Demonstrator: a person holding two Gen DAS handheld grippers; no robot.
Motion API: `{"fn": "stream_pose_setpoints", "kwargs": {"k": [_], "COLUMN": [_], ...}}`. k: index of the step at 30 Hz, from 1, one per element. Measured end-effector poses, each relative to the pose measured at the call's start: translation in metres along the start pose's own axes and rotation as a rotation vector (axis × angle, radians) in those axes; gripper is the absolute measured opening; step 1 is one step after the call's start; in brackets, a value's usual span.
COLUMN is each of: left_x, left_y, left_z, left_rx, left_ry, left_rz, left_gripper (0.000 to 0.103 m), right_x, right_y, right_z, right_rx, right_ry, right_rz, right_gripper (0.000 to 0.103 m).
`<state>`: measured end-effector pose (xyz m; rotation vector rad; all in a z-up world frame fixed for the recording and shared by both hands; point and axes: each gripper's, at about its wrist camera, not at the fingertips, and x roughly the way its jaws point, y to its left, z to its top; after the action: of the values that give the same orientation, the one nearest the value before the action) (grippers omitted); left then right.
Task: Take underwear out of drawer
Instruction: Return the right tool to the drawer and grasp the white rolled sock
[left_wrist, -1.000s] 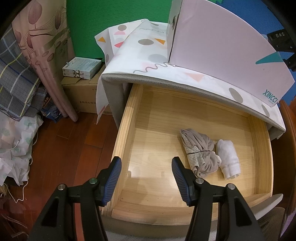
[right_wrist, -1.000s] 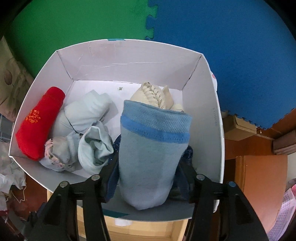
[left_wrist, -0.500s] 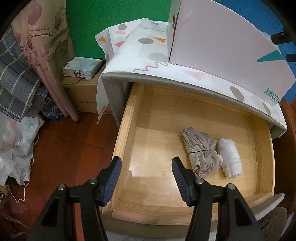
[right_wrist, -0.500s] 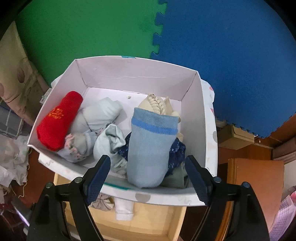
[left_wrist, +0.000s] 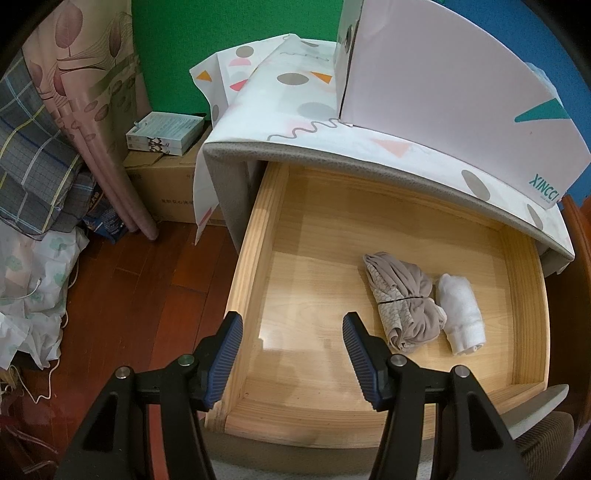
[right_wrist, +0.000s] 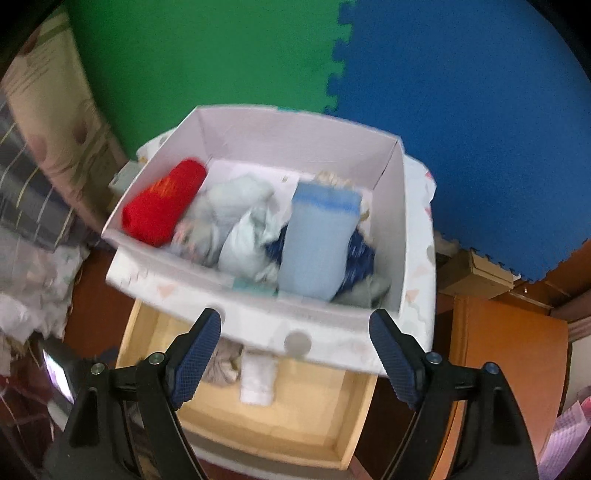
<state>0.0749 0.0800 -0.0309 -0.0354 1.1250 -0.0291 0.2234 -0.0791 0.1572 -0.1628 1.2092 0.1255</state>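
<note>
The wooden drawer (left_wrist: 255, 236) is pulled open. In it lie a beige bundle of underwear (left_wrist: 402, 299) and a white rolled piece (left_wrist: 460, 314), side by side at the right. My left gripper (left_wrist: 291, 332) is open and empty above the drawer's front left corner. My right gripper (right_wrist: 295, 332) is open and empty, above the near wall of the white box (right_wrist: 266, 325). The box holds a light blue roll (right_wrist: 317, 243), a red roll (right_wrist: 164, 201) and other garments. The drawer (right_wrist: 354, 417) shows below, with the beige (right_wrist: 221, 362) and white (right_wrist: 258, 380) pieces.
The white box (left_wrist: 443, 92) stands on the patterned cloth on the cabinet top (left_wrist: 295, 122). Cardboard boxes (left_wrist: 166, 177), a curtain (left_wrist: 92, 110) and piled fabric (left_wrist: 33, 258) are on the wooden floor at left. A wooden cabinet (right_wrist: 509, 369) stands at right.
My right gripper let go of the light blue roll, opened wide and drew back from the box. The left gripper hardly moved.
</note>
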Motion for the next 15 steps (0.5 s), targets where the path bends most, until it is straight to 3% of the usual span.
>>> {"fn": "stream_pose_setpoints", "kwargs": {"k": [7, 15], "left_x": [0.002, 0.001], "left_y": [-0.002, -0.003], "left_z": [-0.001, -0.002], "left_rx": [0.009, 0.009], "left_ry": [0.007, 0.013], "left_rz": [0.009, 0.007], "left_gripper": [0.058, 0.058], "right_x": [0.039, 0.125], "right_y": [0.011, 0.028], "right_z": [-0.061, -0.106], "right_rx": [-0.023, 0.023], "right_ry": [0.113, 0.262], "right_rz": [0.032, 0.064], "right_gripper": [0.080, 0.079]}}
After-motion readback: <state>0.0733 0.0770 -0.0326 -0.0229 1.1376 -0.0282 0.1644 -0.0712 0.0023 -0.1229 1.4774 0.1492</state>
